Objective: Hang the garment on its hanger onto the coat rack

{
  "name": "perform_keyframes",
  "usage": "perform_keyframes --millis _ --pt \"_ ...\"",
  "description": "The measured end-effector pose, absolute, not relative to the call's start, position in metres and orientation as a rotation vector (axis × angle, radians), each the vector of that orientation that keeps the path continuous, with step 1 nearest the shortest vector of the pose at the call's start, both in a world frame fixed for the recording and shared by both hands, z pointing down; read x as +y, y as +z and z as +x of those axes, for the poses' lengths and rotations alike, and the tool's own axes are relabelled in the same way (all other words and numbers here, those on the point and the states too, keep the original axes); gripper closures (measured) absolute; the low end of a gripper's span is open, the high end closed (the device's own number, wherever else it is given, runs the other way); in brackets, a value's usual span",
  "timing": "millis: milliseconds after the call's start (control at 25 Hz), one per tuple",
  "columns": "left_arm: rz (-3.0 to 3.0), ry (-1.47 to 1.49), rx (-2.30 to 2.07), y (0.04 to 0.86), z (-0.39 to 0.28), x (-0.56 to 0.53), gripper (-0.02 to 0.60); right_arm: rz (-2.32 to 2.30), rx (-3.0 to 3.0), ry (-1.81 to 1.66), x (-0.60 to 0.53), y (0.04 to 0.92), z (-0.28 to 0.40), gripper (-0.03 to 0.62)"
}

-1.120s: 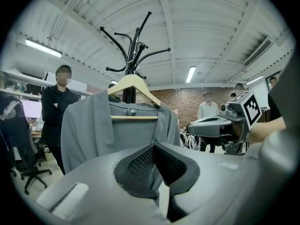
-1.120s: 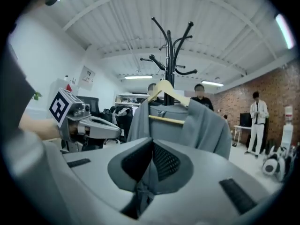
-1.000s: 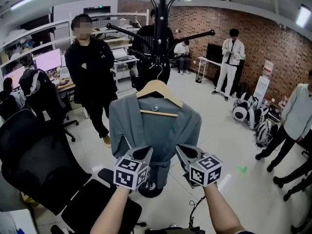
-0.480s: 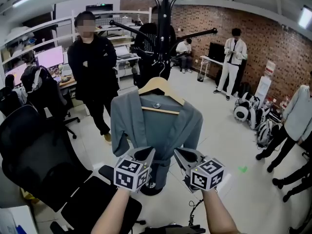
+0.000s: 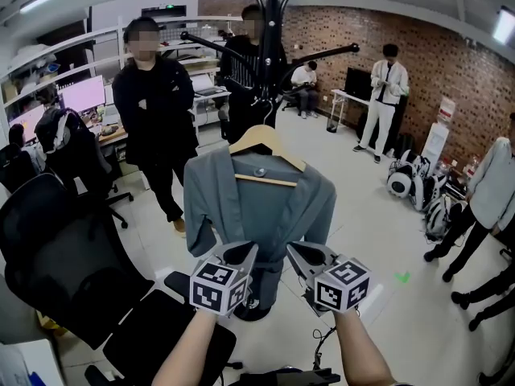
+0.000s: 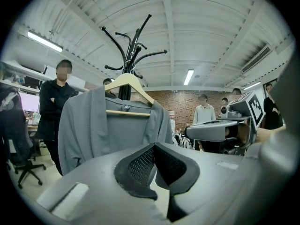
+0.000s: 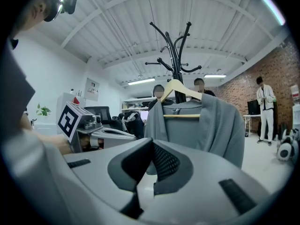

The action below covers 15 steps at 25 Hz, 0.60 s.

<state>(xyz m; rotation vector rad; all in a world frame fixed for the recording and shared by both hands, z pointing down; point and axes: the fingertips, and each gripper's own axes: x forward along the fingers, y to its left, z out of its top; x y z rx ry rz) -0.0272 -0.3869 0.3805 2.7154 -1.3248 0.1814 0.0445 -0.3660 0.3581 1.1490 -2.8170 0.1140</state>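
A grey garment [image 5: 257, 207] hangs on a wooden hanger [image 5: 265, 145] against the black coat rack [image 5: 272, 39]; the hook is lost against the dark pole. Just below the garment's hem, my left gripper [image 5: 245, 252] and right gripper [image 5: 296, 252] sit side by side, both shut with nothing between their fingers and apart from the cloth. In the left gripper view the garment [image 6: 105, 130] hangs ahead of the shut left gripper [image 6: 153, 146]. In the right gripper view the garment [image 7: 201, 125] and hanger [image 7: 180, 89] hang beyond the shut right gripper [image 7: 152, 144].
A black office chair [image 5: 56, 256] stands close at the left. A person in black [image 5: 153, 111] stands behind the rack at left, and several people stand at the right. The rack's round base [image 5: 253, 310] rests on the floor just ahead.
Almost nothing differs. The head view has shifted slightly; both grippers stay shut below the hanging garment.
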Motion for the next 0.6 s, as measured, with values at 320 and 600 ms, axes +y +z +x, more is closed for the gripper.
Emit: perform_keyframes --millis 320,600 --pt "2.719 0.184 -1.325 0.3797 -0.0232 -0.3887 0.580 1.141 -2.812 0.109 -0.3664 0.3597 0.0464 0.594" --pt "2.721 0.174 -1.328 0.3759 -0.0263 -0.3861 0.580 1.132 -2.807 0.103 -0.3653 0.3583 0.0417 0.594"
